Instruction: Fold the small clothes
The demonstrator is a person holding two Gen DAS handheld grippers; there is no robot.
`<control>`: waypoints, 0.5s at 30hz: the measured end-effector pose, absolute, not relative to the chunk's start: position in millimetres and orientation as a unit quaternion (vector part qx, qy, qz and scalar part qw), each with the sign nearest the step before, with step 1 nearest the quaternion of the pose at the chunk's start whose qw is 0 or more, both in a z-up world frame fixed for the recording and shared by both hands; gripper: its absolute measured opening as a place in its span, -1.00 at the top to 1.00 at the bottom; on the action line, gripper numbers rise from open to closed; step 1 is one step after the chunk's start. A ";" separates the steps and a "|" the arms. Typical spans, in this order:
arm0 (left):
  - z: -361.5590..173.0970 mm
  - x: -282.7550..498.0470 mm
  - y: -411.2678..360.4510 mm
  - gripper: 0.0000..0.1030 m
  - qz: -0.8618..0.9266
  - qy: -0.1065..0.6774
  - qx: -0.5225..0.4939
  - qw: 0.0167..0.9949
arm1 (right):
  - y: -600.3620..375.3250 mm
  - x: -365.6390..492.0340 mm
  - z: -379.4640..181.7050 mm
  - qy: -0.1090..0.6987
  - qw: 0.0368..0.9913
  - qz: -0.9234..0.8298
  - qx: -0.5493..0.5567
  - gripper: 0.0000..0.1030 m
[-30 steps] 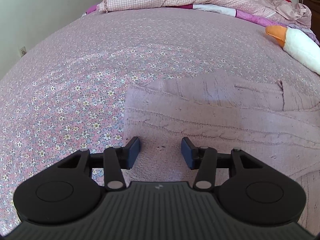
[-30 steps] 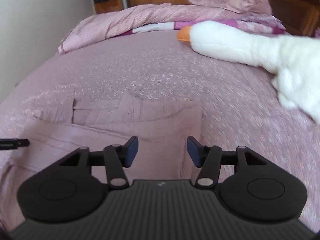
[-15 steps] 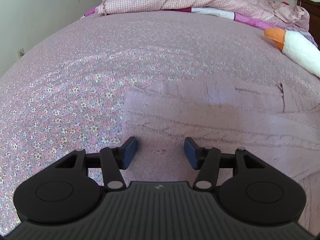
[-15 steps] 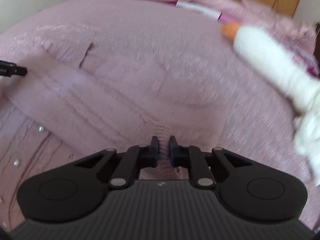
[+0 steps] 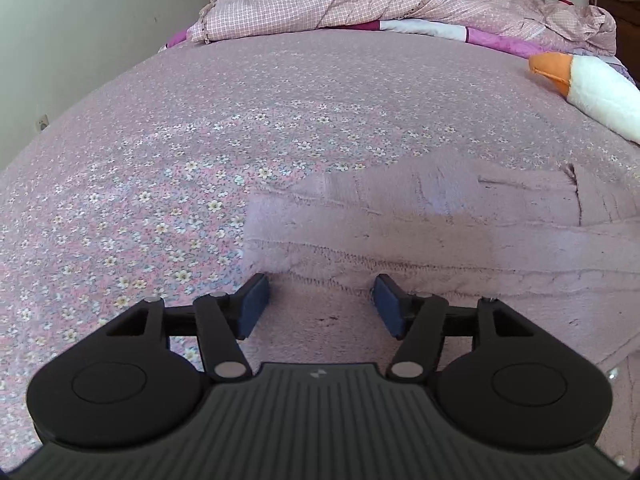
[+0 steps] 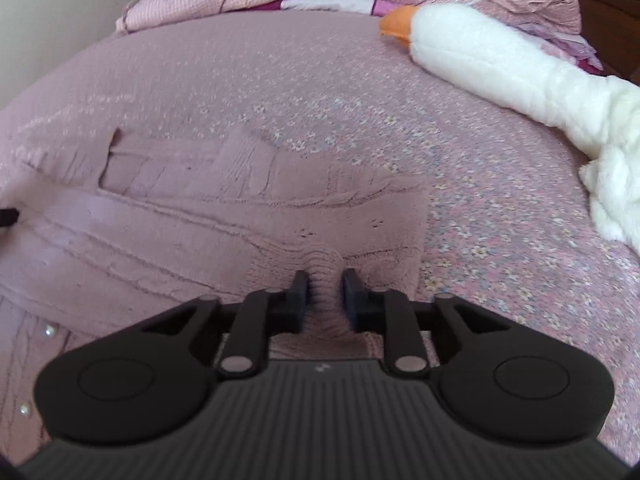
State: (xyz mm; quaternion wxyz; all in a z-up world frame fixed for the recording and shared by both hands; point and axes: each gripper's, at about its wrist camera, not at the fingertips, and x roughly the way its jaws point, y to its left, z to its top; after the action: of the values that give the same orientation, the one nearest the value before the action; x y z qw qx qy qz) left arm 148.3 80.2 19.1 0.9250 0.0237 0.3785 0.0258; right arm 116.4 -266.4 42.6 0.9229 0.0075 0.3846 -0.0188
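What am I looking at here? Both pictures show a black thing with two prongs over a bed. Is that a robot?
No robot: a person holds a two-finger gripper in each hand, and a wide-angle camera on each looks forward along its fingers. One picture comes from the left gripper, the other from the right gripper. Below them lies a pink knitted garment, partly folded, on a floral pink bedspread. Farther back are a white plush goose with an orange beak and a rumpled pink checked quilt. The left gripper's fingers are wide apart over the garment's edge, holding nothing. The right gripper's fingers pinch a bunched ridge of the knit between them.
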 end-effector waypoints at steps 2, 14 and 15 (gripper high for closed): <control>25.8 141.3 82.2 -0.29 0.026 0.381 0.021 0.924 | -267.5 106.8 48.6 0.374 0.927 -0.026 0.011 0.03; 75.5 67.8 97.9 -0.29 -0.014 0.388 0.074 0.918 | -262.1 33.7 75.5 0.352 0.935 0.015 0.037 0.03; 77.7 60.9 100.7 -0.29 -0.015 0.391 0.070 0.918 | -260.7 26.1 75.9 0.354 0.934 0.017 0.040 0.03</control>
State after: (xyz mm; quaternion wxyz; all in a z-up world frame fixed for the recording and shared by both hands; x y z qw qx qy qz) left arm 60.9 100.7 77.7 0.9176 0.0705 0.3910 -0.0146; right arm 26.1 -260.7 75.9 0.9344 0.0402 0.3535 0.0173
